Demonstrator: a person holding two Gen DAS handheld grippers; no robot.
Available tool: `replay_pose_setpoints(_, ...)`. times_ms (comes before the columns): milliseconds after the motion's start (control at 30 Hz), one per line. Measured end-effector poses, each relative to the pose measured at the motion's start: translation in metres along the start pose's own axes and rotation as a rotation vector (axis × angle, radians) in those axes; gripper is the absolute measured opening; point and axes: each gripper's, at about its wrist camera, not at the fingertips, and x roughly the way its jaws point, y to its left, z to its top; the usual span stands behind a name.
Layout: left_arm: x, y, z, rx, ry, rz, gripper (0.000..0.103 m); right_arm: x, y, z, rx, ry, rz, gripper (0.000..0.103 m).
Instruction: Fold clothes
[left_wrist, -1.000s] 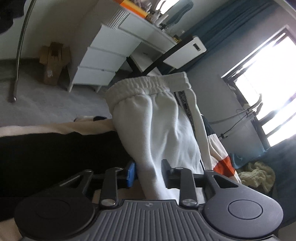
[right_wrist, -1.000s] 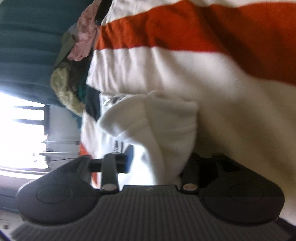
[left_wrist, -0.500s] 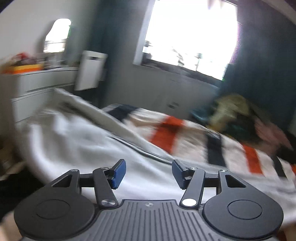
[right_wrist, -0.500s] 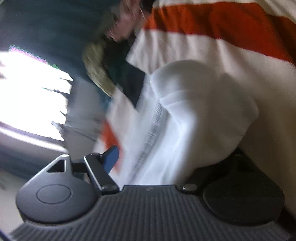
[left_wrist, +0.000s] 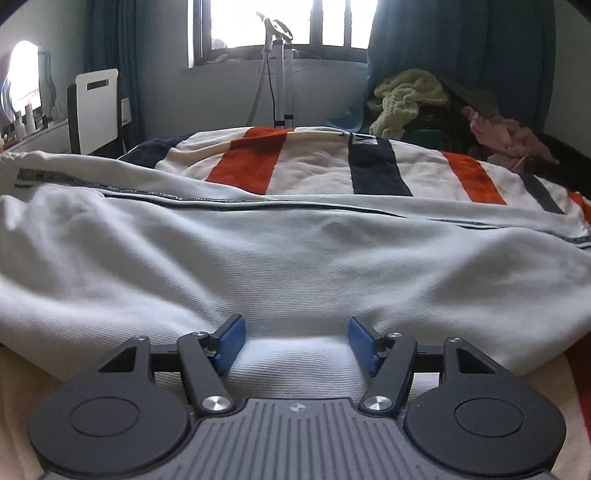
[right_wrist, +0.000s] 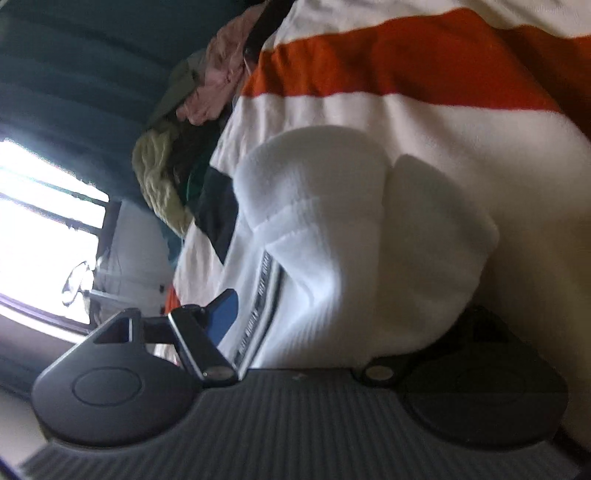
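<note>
White sweatpants with a dark printed side stripe lie spread across the bed in the left wrist view. My left gripper is open just above the near edge of the cloth, its blue pads wide apart and holding nothing. In the right wrist view, a bunched white cuff end of the sweatpants bulges between the jaws of my right gripper. Its left blue pad stands well off the cloth; the other finger is hidden behind the fabric.
A cream blanket with orange and navy stripes covers the bed. A pile of loose clothes sits at the far right by the dark curtain. A window, a stand and a white dresser lie beyond.
The left gripper let go of the sweatpants it was holding up and swung round; they now lie flat on the bed. The right gripper's jaws spread apart around the cuff.
</note>
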Motion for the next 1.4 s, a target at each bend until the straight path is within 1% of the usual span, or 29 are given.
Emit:
replay_pose_setpoints(33, 0.0, 0.002, 0.002, -0.004, 0.002, -0.002, 0.065, 0.002, 0.009, -0.001, -0.054, -0.004, -0.029, 0.066)
replay_pose_setpoints(67, 0.0, 0.003, 0.004, -0.009, 0.003, -0.004, 0.065, 0.005, 0.017, -0.003, -0.109, -0.008, -0.058, 0.04)
replay_pose_setpoints(100, 0.0, 0.005, 0.006, -0.013, 0.005, -0.006, 0.065, 0.007, 0.026, -0.004, -0.163, -0.012, -0.086, 0.024)
replay_pose_setpoints(133, -0.001, 0.006, 0.008, -0.018, 0.006, -0.009, 0.066, 0.009, 0.035, -0.006, -0.217, -0.02, -0.111, 0.018)
replay_pose_setpoints(167, -0.001, 0.007, 0.009, -0.023, 0.006, -0.012, 0.066, 0.005, 0.043, -0.01, -0.266, -0.047, -0.111, 0.016)
replay_pose_setpoints(267, -0.004, 0.01, 0.014, -0.034, 0.001, -0.019, 0.066, -0.025, 0.069, -0.023, -0.35, -0.15, -0.046, 0.014)
replay_pose_setpoints(333, -0.008, 0.013, 0.018, -0.048, -0.016, -0.03, 0.066, -0.034, 0.103, -0.034, -0.465, -0.211, 0.0, 0.014)
replay_pose_setpoints(400, -0.014, 0.017, 0.022, -0.075, -0.04, -0.038, 0.066, -0.057, 0.133, -0.063, -0.642, -0.287, 0.041, 0.014)
replay_pose_setpoints(500, -0.023, 0.03, 0.03, -0.147, -0.091, -0.046, 0.069, -0.086, 0.17, -0.126, -0.85, -0.368, 0.14, 0.014)
replay_pose_setpoints(533, -0.025, 0.036, 0.032, -0.176, -0.107, -0.045, 0.07, -0.093, 0.181, -0.148, -0.919, -0.384, 0.17, 0.015)
replay_pose_setpoints(633, -0.029, 0.052, 0.037, -0.263, -0.133, -0.03, 0.071, -0.079, 0.178, -0.218, -1.119, -0.276, 0.218, 0.015)
replay_pose_setpoints(700, -0.029, 0.062, 0.038, -0.321, -0.133, -0.016, 0.071, -0.07, 0.176, -0.264, -1.251, -0.201, 0.25, 0.016)
replay_pose_setpoints(767, -0.025, 0.07, 0.037, -0.366, -0.124, -0.004, 0.071, -0.06, 0.174, -0.311, -1.381, -0.122, 0.282, 0.02)
replay_pose_setpoints(833, -0.021, 0.073, 0.036, -0.384, -0.109, -0.005, 0.071, -0.05, 0.17, -0.357, -1.508, -0.033, 0.307, 0.022)
replay_pose_setpoints(867, -0.018, 0.074, 0.035, -0.389, -0.1, -0.008, 0.071, -0.038, 0.159, -0.372, -1.556, 0.048, 0.287, 0.026)
replay_pose_setpoints(933, -0.015, 0.073, 0.034, -0.388, -0.097, -0.017, 0.071, -0.035, 0.146, -0.391, -1.611, 0.078, 0.265, 0.028)
replay_pose_setpoints(1000, -0.014, 0.071, 0.034, -0.38, -0.109, -0.034, 0.072, -0.039, 0.147, -0.382, -1.561, 0.13, 0.32, 0.04)
replay_pose_setpoints(1033, -0.014, 0.07, 0.034, -0.375, -0.116, -0.044, 0.073, -0.042, 0.147, -0.377, -1.536, 0.156, 0.347, 0.053)
replay_pose_setpoints(1067, -0.013, 0.069, 0.034, -0.371, -0.123, -0.053, 0.073, -0.044, 0.147, -0.372, -1.51, 0.181, 0.373, 0.068)
replay_pose_setpoints(1100, -0.013, 0.068, 0.034, -0.37, -0.129, -0.063, 0.073, -0.046, 0.147, -0.369, -1.486, 0.208, 0.399, 0.076)
replay_pose_setpoints(1133, -0.013, 0.069, 0.034, -0.374, -0.133, -0.073, 0.073, -0.046, 0.146, -0.373, -1.468, 0.24, 0.423, 0.086)
replay_pose_setpoints(1167, -0.013, 0.069, 0.033, -0.378, -0.138, -0.083, 0.073, -0.046, 0.146, -0.377, -1.454, 0.268, 0.444, 0.088)
replay_pose_setpoints(1200, -0.014, 0.07, 0.033, -0.387, -0.141, -0.095, 0.073, -0.048, 0.145, -0.379, -1.457, 0.277, 0.451, 0.088)
replay_pose_setpoints(1333, -0.018, 0.075, 0.033, -0.424, -0.153, -0.134, 0.074, -0.059, 0.155, -0.37, -1.422, 0.36, 0.472, 0.086)
replay_pose_setpoints(1400, -0.021, 0.076, 0.033, -0.427, -0.158, -0.141, 0.075, -0.068, 0.157, -0.359, -1.374, 0.411, 0.47, 0.086)
